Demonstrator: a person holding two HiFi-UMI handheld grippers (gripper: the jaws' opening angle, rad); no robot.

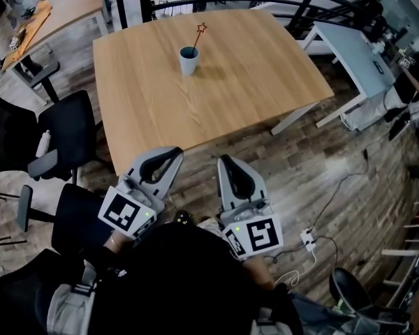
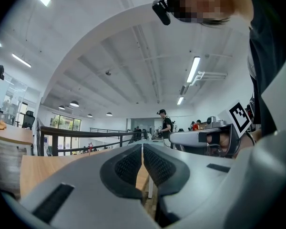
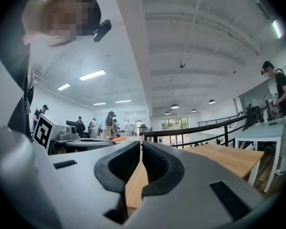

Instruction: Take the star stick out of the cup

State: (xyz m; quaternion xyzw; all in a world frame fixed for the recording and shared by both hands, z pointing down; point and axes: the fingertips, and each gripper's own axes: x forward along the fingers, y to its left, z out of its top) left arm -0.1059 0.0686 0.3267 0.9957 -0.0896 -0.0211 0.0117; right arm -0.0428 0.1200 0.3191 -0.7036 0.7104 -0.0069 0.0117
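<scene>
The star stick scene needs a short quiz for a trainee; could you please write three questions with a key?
1. True or false: the star stick stands in the cup.
2. The left tool and right tool are: A) wide open, B) shut and empty, C) shut on the stick?
3. Fill in: the cup stands on a ___ table.

Key: 1 true; 2 B; 3 wooden.
</scene>
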